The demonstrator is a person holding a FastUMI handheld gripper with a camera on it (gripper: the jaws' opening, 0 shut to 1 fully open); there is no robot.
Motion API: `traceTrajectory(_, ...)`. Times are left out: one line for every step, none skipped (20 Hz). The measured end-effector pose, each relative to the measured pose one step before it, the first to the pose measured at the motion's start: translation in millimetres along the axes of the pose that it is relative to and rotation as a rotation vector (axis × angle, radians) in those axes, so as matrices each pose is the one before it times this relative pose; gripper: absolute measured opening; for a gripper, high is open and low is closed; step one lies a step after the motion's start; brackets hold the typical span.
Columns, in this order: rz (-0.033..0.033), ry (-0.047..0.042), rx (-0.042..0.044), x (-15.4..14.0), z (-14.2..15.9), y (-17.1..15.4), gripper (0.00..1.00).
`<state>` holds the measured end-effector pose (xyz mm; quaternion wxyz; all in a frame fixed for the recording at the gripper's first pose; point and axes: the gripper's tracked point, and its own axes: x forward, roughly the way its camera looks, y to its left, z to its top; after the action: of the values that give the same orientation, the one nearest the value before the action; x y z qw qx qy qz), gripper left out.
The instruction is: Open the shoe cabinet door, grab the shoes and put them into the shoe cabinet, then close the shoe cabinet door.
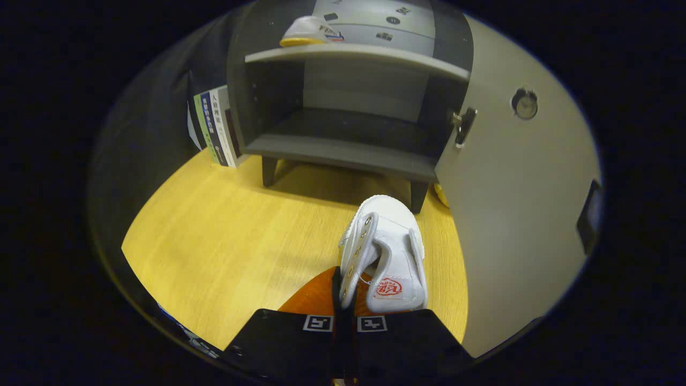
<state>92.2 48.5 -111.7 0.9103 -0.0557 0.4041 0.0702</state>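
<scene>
Fingers (343,300) pinching white shoe (387,252) by side wall, above table (214,241), before open shoe cabinet (343,145); second shoe (310,31) atop.

I hold a white shoe (387,252) in my gripper (343,300). The two fingers are pressed close together on the shoe's side edge, by the row of lace holes. The shoe has an orange sole and a red mark near its heel. Its toe points away from me, toward the shoe cabinet (343,145). The cabinet is grey and stands on short legs on the yellow wood floor. Its door (514,214) is swung wide open, just beside the shoe. The low shelf inside is bare. Another white shoe (310,31) sits up on the top shelf.
</scene>
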Motion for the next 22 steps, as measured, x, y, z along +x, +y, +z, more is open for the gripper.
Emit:
traceTrajectory(0.00567,-0.03105,-0.00196,-15.1,16.69,3.04,0.02)
traceTrajectory(0.00314,-0.03213,-0.00097,-14.67,16.59,2.93,0.02)
traceTrajectory(0.00283,-0.03506,-0.00336,-14.34,18.54,3.27,0.02)
traceTrajectory(0.00379,-0.03088,-0.00372,-11.48,18.51,2.29,0.02)
traceTrajectory(0.00202,-0.03175,-0.0007,-11.18,20.27,1.44,0.02)
traceTrajectory(0.00126,-0.02966,0.00008,-10.12,17.93,1.17,0.02)
traceTrajectory(-0.00018,-0.03117,-0.00204,-6.38,20.17,-0.5,0.02)
traceTrajectory(-0.00367,-0.02881,-0.00291,-4.19,19.07,-2.48,0.02)
traceTrajectory(-0.00662,-0.02854,-0.00235,-1.83,20.29,-2.93,0.02)
traceTrajectory(-0.00885,-0.03513,0.00037,-0.36,19.87,-2.45,0.02)
traceTrajectory(-0.00913,-0.02551,0.00036,1.22,18.83,-4.07,0.02)
traceTrajectory(-0.00809,-0.02061,0.0015,4.44,16.23,-4.38,0.02)
traceTrajectory(-0.00826,-0.01875,0.01273,1.73,15.16,-5.27,0.02)
traceTrajectory(-0.00721,-0.0172,0.0185,7.33,17.95,-5.32,0.02)
traceTrajectory(-0.00668,-0.01876,0.01319,8.99,16.63,-6.76,0.02)
traceTrajectory(-0.00933,-0.01472,0.00178,13.78,14.65,-5.34,0.02)
traceTrajectory(-0.013,-0.00955,-0.00744,14.35,12.48,-6.85,0.02)
traceTrajectory(-0.01192,-0.00798,-0.00533,11.97,12.0,-6.05,0.02)
traceTrajectory(-0.00856,-0.0074,0.00577,14.53,12.18,-4.62,0.02)
traceTrajectory(-0.00321,-0.00538,0.00755,14.89,12.91,-3.68,0.02)
traceTrajectory(-0.0004,-0.00191,0.00725,16.5,10.17,-3.13,0.02)
traceTrajectory(-0.00392,0.00405,0.00392,17.46,7.94,-3.34,0.02)
